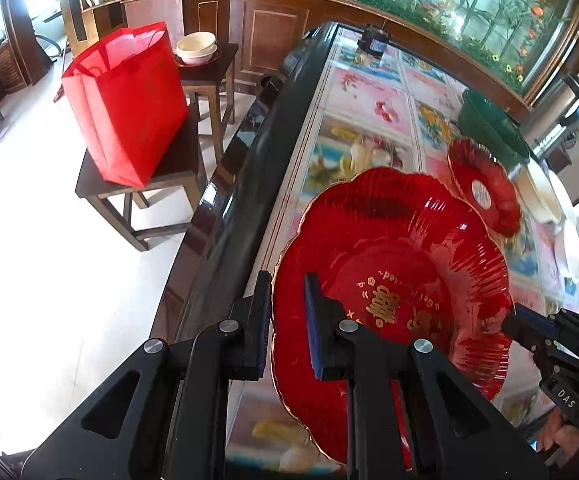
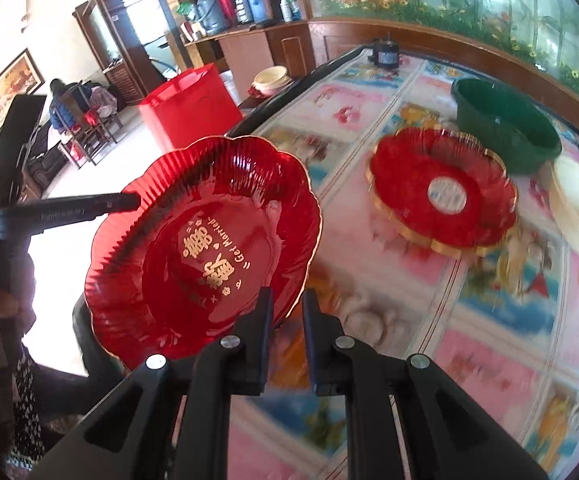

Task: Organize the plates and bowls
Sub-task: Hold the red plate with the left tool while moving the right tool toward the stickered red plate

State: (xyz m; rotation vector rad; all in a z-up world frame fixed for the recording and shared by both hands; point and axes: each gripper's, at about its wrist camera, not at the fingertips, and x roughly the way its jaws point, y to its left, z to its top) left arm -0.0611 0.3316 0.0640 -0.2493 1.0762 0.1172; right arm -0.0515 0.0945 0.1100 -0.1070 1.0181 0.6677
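Observation:
A red scalloped plate (image 1: pixel 401 280) with a gold rim and gold characters hangs tilted over the table's near left edge, carried by both grippers. My left gripper (image 1: pixel 288 320) is shut on its left rim, and the same gripper (image 2: pixel 131 200) shows at the left of the right wrist view. My right gripper (image 2: pixel 288 316) is shut on the opposite rim of the plate (image 2: pixel 201 248) and appears low on the right in the left wrist view as the right gripper (image 1: pixel 509 318). A second red plate (image 2: pixel 441 192) with a white round label lies further along the table (image 1: pixel 485 188).
The long table (image 2: pixel 489 340) has a colourful picture cover. A green basin (image 2: pixel 505 124) and cream dishes (image 2: pixel 577 208) stand beyond the second plate. Off the table's left side, a red bag (image 1: pixel 125 104) sits on a stool and cream bowls (image 1: pixel 195 48) on another. A person (image 2: pixel 65 104) sits far back.

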